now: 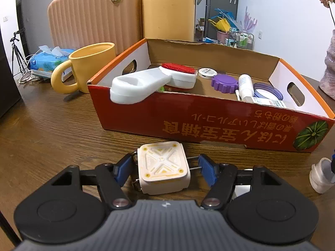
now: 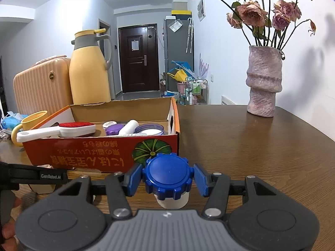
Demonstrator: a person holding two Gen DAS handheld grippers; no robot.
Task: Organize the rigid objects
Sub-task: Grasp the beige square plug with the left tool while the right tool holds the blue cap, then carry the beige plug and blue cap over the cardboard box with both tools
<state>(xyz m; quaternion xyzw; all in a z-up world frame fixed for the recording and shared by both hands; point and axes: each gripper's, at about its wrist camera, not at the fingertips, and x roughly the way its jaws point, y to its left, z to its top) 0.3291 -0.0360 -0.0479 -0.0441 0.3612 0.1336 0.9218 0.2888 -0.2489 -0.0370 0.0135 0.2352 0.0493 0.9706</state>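
Note:
A red cardboard box (image 1: 188,117) stands on the wooden table; it also shows in the right wrist view (image 2: 94,152). It holds a white brush with red bristles (image 1: 150,79), a purple lid (image 1: 225,83), a white tube (image 1: 245,85) and a round clear container (image 1: 267,91). My left gripper (image 1: 166,166) is open around a white square case with metal clips (image 1: 163,167) lying in front of the box. My right gripper (image 2: 168,176) is open around a white jar with a blue ribbed cap (image 2: 169,175), just before the box's right corner.
A yellow mug (image 1: 88,69), a peach suitcase (image 1: 94,14) and a yellow thermos (image 1: 167,8) stand left of and behind the box. A tissue pack (image 1: 49,59) lies at far left. A pink vase with dried roses (image 2: 263,79) stands at the back right.

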